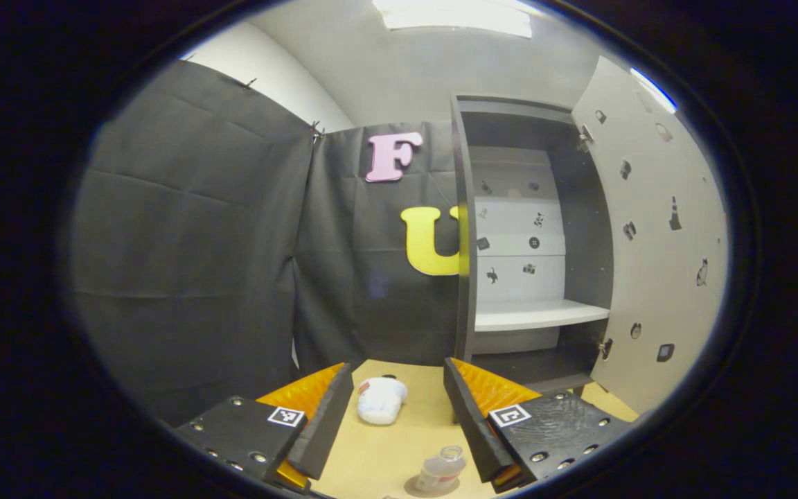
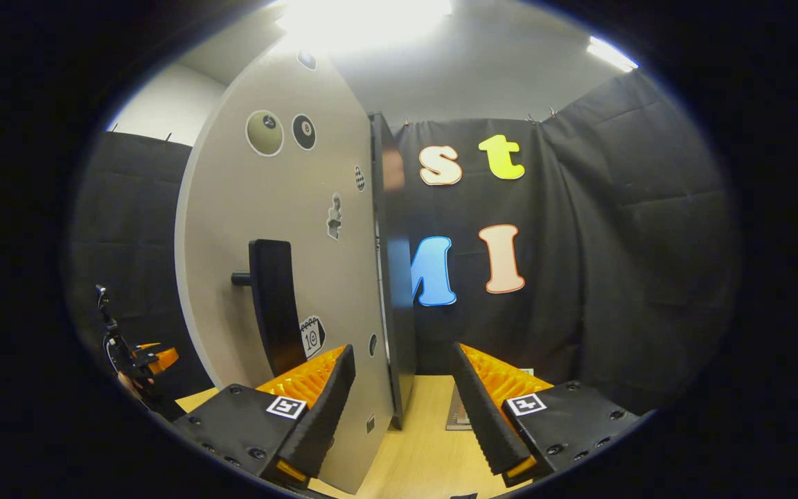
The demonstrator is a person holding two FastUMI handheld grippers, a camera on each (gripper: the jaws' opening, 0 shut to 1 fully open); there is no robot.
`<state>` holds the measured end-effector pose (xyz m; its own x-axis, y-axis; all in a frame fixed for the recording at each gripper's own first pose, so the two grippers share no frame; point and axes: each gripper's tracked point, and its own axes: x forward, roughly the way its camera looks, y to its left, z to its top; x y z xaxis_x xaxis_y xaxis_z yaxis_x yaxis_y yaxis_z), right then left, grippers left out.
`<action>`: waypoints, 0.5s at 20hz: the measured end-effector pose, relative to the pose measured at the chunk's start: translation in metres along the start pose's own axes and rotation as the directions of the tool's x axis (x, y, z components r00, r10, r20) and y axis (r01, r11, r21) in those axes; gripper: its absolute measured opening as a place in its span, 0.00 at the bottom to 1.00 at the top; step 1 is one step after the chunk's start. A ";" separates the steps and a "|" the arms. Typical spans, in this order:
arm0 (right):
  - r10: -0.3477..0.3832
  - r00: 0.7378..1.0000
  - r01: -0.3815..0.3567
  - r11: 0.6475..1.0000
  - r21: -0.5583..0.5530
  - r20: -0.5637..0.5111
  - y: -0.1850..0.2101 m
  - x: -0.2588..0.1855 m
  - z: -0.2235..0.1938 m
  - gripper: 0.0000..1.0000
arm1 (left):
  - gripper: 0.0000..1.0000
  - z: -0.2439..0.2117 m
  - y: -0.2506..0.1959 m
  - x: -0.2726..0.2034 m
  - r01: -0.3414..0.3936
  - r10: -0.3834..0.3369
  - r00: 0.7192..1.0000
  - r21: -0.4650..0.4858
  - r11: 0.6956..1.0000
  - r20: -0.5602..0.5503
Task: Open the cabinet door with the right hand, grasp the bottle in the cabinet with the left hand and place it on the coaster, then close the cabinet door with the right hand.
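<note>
Right hand-held gripper (image 2: 399,409): jaws wide, holding nothing, with the free edge of the open pale grey cabinet door (image 2: 281,229) passing between its fingers, though contact cannot be told. The door's black vertical bar handle (image 2: 273,305) stands up and to the left of the near finger. Step in hand, as judged: closing the door. To do it well, push on the door's face or draw by the handle in a smooth arc about the hinge, keep the fingers clear of the closing gap, and ease off near the frame so the cabinet does not shift on the light wooden bench (image 2: 427,450). Left hand-held gripper (image 1: 399,416): jaws wide and empty, raised above the bench, facing the dark-framed cabinet (image 1: 468,229), whose white shelf (image 1: 537,315) is bare. Small clear plastic bottle (image 1: 440,470) with a pale label and open-looking neck stands upright, low between that gripper's fingers, on a dark round coaster (image 1: 421,488), so placing looks done. A white crumpled object (image 1: 380,400) lies on the bench farther off; what it is cannot be told. Keep the left hand-held gripper back from the door's swing.
</note>
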<state>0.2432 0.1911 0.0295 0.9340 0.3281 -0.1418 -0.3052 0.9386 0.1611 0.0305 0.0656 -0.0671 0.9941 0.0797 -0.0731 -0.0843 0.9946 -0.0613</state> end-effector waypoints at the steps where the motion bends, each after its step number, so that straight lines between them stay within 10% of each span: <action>1: 0.015 1.000 -0.015 1.000 -0.002 -0.008 0.008 0.003 -0.002 0.81 | 0.80 -0.001 0.000 0.003 0.008 -0.008 1.000 -0.013 1.000 -0.001; 10: 0.087 0.996 -0.089 0.992 -0.093 -0.028 0.087 0.018 -0.005 0.89 | 0.80 -0.007 0.036 0.024 0.031 -0.031 0.999 -0.020 0.999 -0.008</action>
<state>0.2322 0.2795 0.0365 0.8983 0.4113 -0.1546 -0.4033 0.9114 0.0815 0.0512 0.1027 -0.0776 0.9957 0.0483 -0.0794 -0.0549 0.9950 -0.0833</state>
